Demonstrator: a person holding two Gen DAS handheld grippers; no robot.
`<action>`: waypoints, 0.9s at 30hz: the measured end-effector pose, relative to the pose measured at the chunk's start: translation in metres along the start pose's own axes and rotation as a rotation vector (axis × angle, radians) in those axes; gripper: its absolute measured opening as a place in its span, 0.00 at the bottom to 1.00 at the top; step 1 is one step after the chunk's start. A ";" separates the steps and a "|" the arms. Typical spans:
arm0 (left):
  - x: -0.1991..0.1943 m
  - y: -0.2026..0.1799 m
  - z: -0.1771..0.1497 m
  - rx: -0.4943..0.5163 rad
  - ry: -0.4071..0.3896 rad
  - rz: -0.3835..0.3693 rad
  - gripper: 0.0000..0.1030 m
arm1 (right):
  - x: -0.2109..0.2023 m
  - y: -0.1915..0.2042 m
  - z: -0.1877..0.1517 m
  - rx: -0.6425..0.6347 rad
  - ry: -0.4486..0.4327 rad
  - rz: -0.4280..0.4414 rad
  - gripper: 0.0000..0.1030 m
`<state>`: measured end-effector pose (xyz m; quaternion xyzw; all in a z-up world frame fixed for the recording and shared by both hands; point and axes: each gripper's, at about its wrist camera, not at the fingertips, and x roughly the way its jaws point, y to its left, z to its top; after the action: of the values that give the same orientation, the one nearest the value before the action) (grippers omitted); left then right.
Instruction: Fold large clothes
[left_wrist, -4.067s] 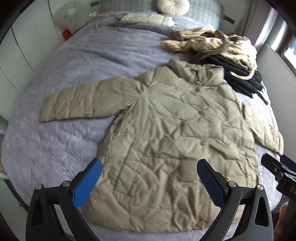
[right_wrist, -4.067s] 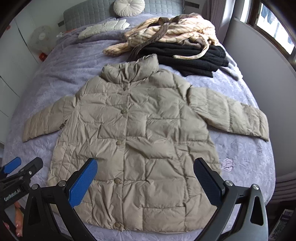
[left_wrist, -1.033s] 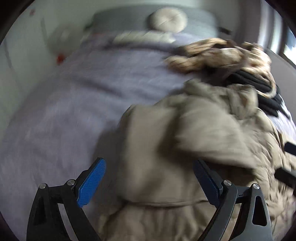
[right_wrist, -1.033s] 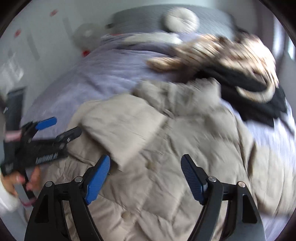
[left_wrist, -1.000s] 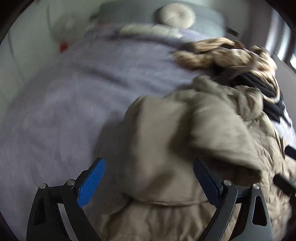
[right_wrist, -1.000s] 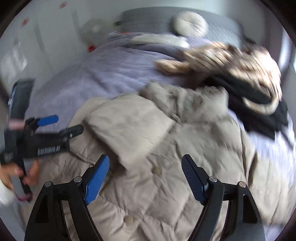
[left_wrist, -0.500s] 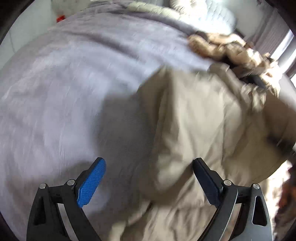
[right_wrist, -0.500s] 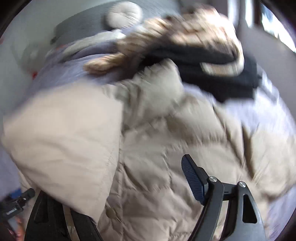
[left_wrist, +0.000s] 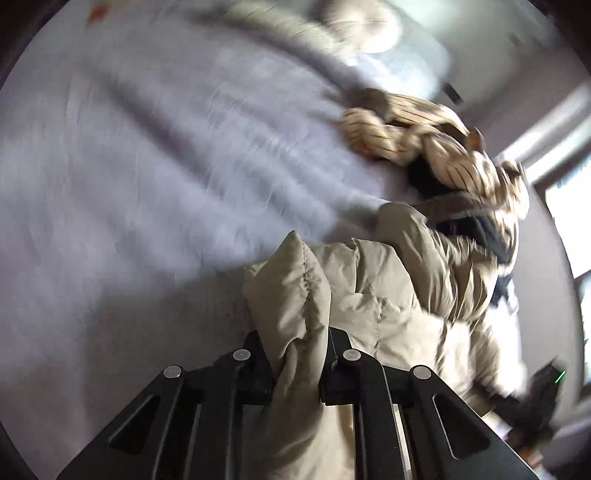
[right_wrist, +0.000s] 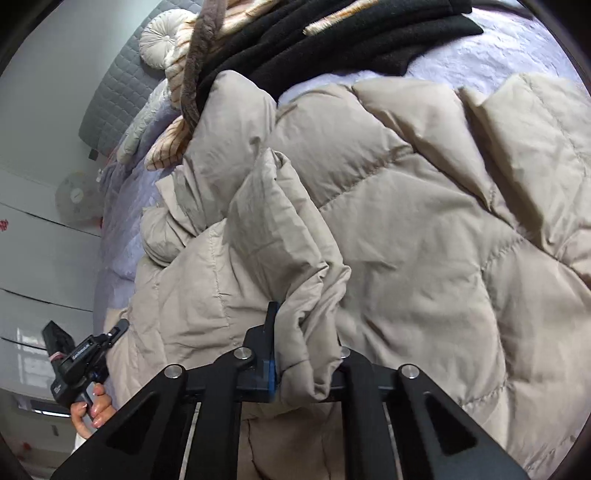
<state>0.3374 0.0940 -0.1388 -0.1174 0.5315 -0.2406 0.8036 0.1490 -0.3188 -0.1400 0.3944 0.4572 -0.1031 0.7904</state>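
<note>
My left gripper (left_wrist: 295, 354) has just closed on the beige puffer coat (left_wrist: 373, 295) (a bunched fold); my right gripper (right_wrist: 306, 347) likewise pinches its padding.

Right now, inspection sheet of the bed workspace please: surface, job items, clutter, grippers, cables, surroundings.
Surface: lilac bedspread, creased.
Job's things: beige puffer coat, bunched, partly folded.
Clutter: striped garment and black clothes piled beyond the coat; round cushion at the headboard.
Grippers: left gripper and right gripper have just closed, each pinching a fold of coat.
Cables: nothing seen.
Surroundings: grey headboard, fan, window.
</note>
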 end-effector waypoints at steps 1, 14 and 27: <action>0.003 0.000 0.000 0.026 0.013 0.023 0.17 | 0.001 0.005 -0.002 -0.027 -0.006 -0.022 0.11; -0.035 0.023 0.006 0.059 -0.081 0.308 0.70 | -0.015 0.018 -0.039 -0.114 -0.003 -0.186 0.23; -0.014 0.008 -0.067 0.184 -0.018 0.478 0.70 | -0.022 0.044 -0.057 -0.368 -0.061 -0.270 0.15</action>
<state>0.2736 0.1126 -0.1585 0.0832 0.5129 -0.0901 0.8496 0.1230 -0.2526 -0.1150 0.1755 0.4929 -0.1348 0.8415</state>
